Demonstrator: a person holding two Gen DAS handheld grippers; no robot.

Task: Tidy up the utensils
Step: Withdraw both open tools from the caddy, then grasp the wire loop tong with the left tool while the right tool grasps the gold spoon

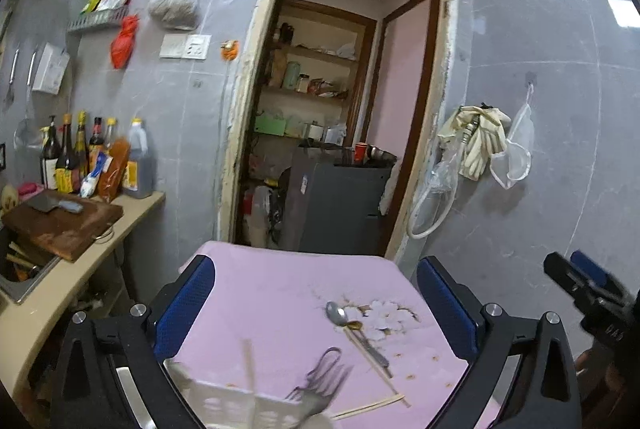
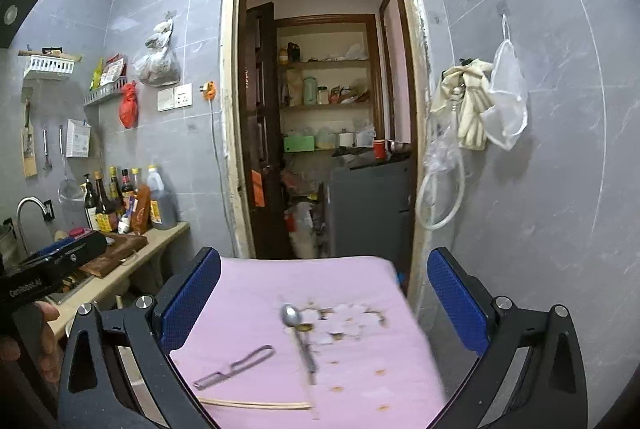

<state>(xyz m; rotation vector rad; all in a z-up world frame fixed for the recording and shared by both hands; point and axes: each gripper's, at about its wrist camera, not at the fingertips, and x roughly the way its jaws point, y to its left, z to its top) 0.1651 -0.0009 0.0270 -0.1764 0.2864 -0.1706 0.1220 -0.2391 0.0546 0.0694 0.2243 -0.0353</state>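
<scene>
Two grippers, left gripper (image 1: pixel 316 305) and right gripper (image 2: pixel 324 299), hover spread apart and empty above the pink table (image 2: pixel 248 293). A metal spoon (image 2: pixel 298 333) lies mid-table, chopsticks (image 2: pixel 256 405) along its near edge, a peeler (image 2: pixel 236 367) between them.

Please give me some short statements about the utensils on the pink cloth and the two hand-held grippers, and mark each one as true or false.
1. A metal spoon lies on the pink cloth. True.
2. The right hand-held gripper is shut on the spoon. False: it is open and holds nothing.
3. Chopsticks lie on the cloth. True.
4. The left hand-held gripper holds the peeler. False: it is open and empty; the peeler lies on the cloth.
5. The spoon's bowl points away from the cameras. True.
</scene>
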